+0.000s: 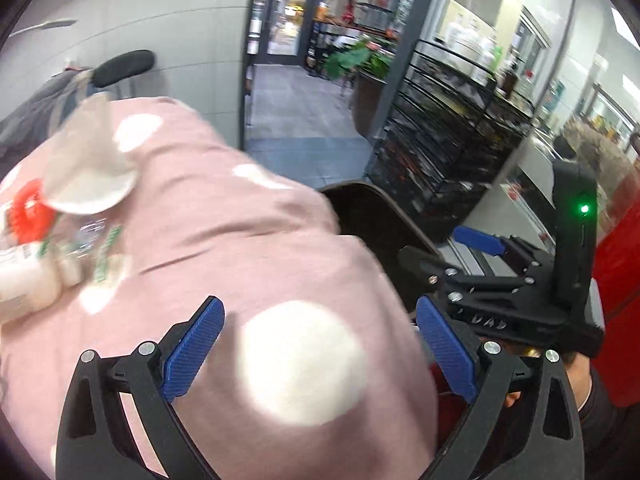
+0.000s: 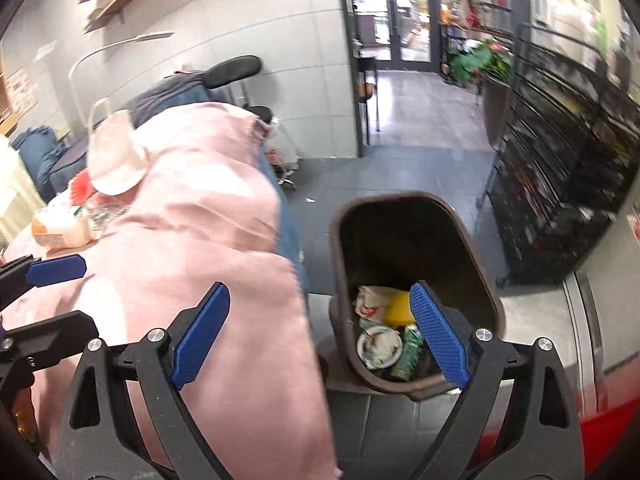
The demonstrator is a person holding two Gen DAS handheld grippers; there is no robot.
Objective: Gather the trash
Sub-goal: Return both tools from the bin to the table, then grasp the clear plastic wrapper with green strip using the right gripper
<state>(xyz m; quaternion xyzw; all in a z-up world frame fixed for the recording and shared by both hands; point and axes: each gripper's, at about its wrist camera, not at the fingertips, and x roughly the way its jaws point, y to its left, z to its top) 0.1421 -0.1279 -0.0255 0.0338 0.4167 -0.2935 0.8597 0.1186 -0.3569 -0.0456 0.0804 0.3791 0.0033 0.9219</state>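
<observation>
A brown trash bin [image 2: 476, 240] stands on the grey floor, holding a paper cup lid, a green can, yellow and white wrappers [image 2: 384, 332]. Its rim shows in the left wrist view [image 1: 360, 196]. My right gripper [image 2: 320, 328] is open and empty just above the bin's near edge. My left gripper [image 1: 320, 336] is open and empty over a pink cloth with white dots [image 1: 240, 240]. On the cloth at the far left lie a white paper cup [image 1: 88, 168], a clear plastic bottle with a red cap [image 1: 32, 216] and a pale wrapped item [image 2: 60, 228].
The pink cloth [image 2: 208, 220] covers a surface left of the bin. Behind it are a chair with bags [image 2: 192, 84] and a grey wall. A black wire shelf rack [image 2: 560, 184] stands on the right. A corridor with glass doors [image 2: 392, 16] lies beyond.
</observation>
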